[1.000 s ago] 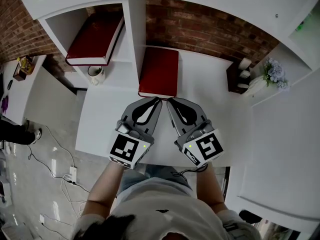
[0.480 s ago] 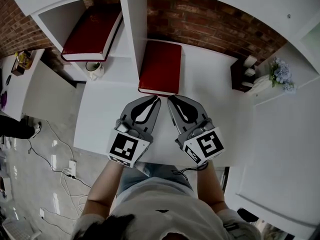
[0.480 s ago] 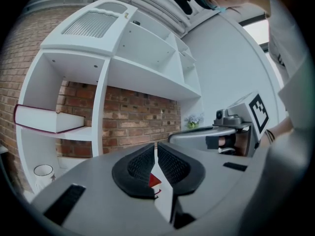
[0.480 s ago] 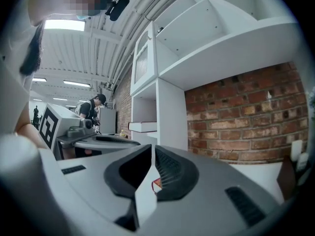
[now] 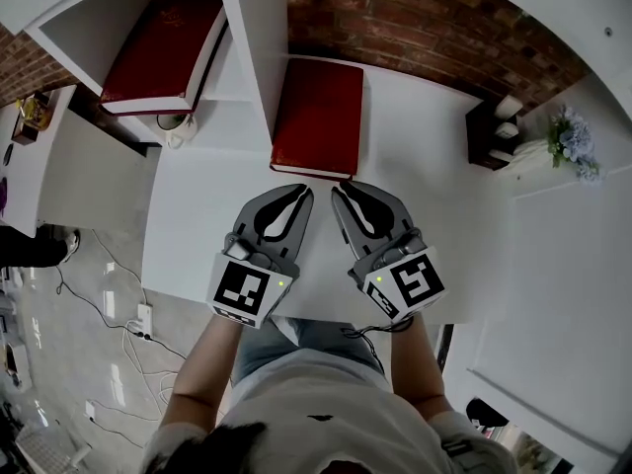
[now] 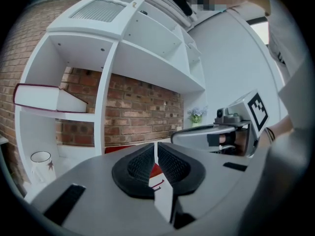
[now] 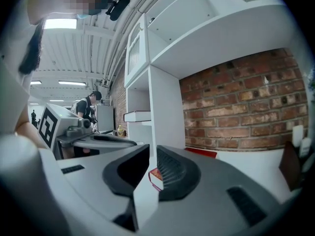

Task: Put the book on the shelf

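Observation:
A dark red book (image 5: pixel 316 117) lies flat on the white table (image 5: pixel 197 215), against the foot of the shelf's white upright (image 5: pixel 252 47). A second red book (image 5: pixel 158 52) lies in the shelf compartment to the left. Both grippers hover side by side just short of the table book's near edge. My left gripper (image 5: pixel 304 194) is shut and empty, its pads (image 6: pixel 147 161) meeting. My right gripper (image 5: pixel 341 194) is opening, with a narrow gap and nothing between the pads (image 7: pixel 170 168). In the right gripper view the book's corner (image 7: pixel 155 175) shows beyond that gap.
A white mug (image 5: pixel 176 126) stands low beside the shelf on the left. A dark holder with white items (image 5: pixel 494 126) and pale flowers (image 5: pixel 573 141) stand at the table's right. A brick wall (image 5: pixel 425 28) backs the table. Cables lie on the floor at the left.
The head view has shifted, so the table book sits higher in the picture and a little farther from both gripper tips. The right jaws have parted slightly. The left gripper is unchanged.

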A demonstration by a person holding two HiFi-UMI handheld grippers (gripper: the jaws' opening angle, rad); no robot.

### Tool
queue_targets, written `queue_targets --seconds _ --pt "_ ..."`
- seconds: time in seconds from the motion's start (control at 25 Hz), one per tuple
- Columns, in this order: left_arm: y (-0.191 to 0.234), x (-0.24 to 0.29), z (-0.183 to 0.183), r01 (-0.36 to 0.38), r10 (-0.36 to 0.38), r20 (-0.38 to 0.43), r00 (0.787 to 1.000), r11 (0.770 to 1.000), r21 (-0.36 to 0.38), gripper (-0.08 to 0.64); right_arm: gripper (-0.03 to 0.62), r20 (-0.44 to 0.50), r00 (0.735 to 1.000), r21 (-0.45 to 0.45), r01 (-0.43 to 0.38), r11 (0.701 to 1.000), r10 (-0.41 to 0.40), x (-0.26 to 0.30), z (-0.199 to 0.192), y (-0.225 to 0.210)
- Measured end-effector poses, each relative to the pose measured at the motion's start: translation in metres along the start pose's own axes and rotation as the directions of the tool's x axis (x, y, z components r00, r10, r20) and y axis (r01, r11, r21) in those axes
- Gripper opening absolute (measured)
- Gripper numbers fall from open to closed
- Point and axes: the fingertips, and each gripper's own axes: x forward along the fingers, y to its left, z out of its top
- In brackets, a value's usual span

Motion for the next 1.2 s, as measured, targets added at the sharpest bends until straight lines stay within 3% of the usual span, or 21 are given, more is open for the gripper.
queue_targets --seconds 0.64,1.2 --pt "0.028 0.013 -0.039 0.001 -0.003 -0.057 0.998 0.999 -0.035 0.017 0.063 -0.071 0.997 0.064 0.040 0.997 -0.035 0.016 -0.046 -0.019" --pt "0.064 0.022 -0.083 -0.042 0.039 -0.122 0.992 0.999 -0.024 0.081 0.087 -0.127 0.989 0.094 0.087 0.992 -0.075 0.021 -0.087 -0.042"
